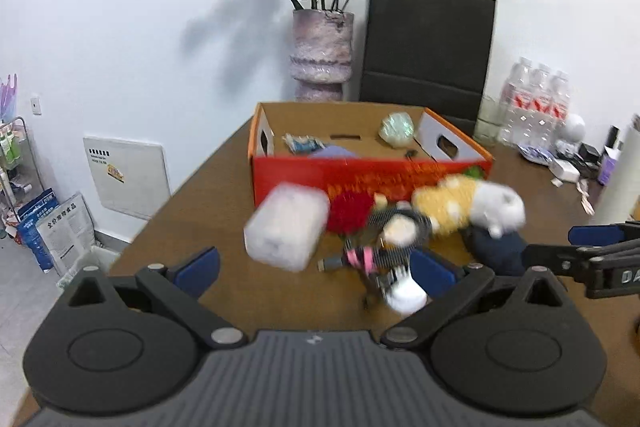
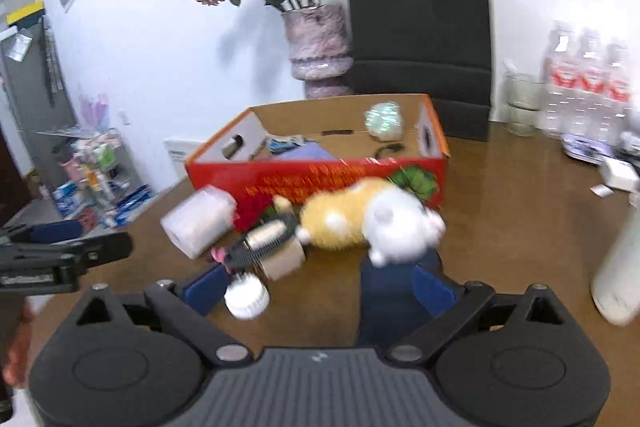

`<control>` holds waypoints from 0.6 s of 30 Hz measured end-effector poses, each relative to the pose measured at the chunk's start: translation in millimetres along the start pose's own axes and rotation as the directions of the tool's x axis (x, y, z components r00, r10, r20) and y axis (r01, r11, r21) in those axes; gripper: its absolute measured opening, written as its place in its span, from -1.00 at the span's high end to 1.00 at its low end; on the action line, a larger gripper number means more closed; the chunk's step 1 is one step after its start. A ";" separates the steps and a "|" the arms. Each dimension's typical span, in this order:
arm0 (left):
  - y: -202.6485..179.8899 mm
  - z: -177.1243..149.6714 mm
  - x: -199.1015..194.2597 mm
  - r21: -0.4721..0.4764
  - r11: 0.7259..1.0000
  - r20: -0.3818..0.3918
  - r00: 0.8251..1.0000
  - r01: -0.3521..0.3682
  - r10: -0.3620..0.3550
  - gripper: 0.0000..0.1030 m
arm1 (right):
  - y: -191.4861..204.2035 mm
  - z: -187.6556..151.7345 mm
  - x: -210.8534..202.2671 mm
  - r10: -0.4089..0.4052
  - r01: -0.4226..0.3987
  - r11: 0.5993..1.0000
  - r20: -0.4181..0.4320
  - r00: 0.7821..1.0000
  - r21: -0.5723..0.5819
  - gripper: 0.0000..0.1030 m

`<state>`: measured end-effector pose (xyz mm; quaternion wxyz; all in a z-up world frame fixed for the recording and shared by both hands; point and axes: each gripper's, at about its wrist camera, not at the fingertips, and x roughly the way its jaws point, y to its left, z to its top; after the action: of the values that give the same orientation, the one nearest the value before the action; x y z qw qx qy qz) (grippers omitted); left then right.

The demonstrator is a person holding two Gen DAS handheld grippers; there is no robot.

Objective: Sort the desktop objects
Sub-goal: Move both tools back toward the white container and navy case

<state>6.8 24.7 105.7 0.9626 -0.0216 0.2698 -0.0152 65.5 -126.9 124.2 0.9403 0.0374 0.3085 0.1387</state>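
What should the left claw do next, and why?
Probably ease forward and close on the translucent plastic box: the left claw is open and empty, the box sits just ahead of it, outside the red cardboard box where sorted things already lie.

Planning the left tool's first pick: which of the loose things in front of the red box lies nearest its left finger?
The translucent white plastic tub, at the pile's left end, beside the red fuzzy item. The yellow and white plush lies at the far right end.
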 end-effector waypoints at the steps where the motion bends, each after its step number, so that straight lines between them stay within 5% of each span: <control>1: 0.5 -9.6 -4.0 -0.004 1.000 0.002 1.000 0.007 -0.007 -1.00 | 2.5 -11.3 -1.9 -0.013 0.013 1.000 0.007 1.000 0.000 -0.93; 4: 3.8 -39.6 -16.4 -0.029 0.998 0.002 0.998 0.056 -0.056 -1.00 | 10.0 -43.3 -7.1 -0.009 0.009 1.000 0.011 1.000 0.021 -0.93; 8: 2.7 -69.0 -23.5 -0.038 0.999 -0.011 1.000 -0.002 0.002 -1.00 | 23.5 -76.5 -15.4 -0.006 0.005 1.000 0.024 1.000 0.029 -0.93; 18: 6.8 -88.0 -22.5 -0.064 0.998 -0.075 0.997 0.004 -0.008 -1.00 | 40.0 -110.3 -19.5 -0.064 0.064 0.997 0.016 0.998 -0.036 -0.95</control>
<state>-58.1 29.5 41.9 0.9506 -0.0523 0.3058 -0.0103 -24.2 -95.8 52.5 0.9470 0.0113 0.3002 0.1139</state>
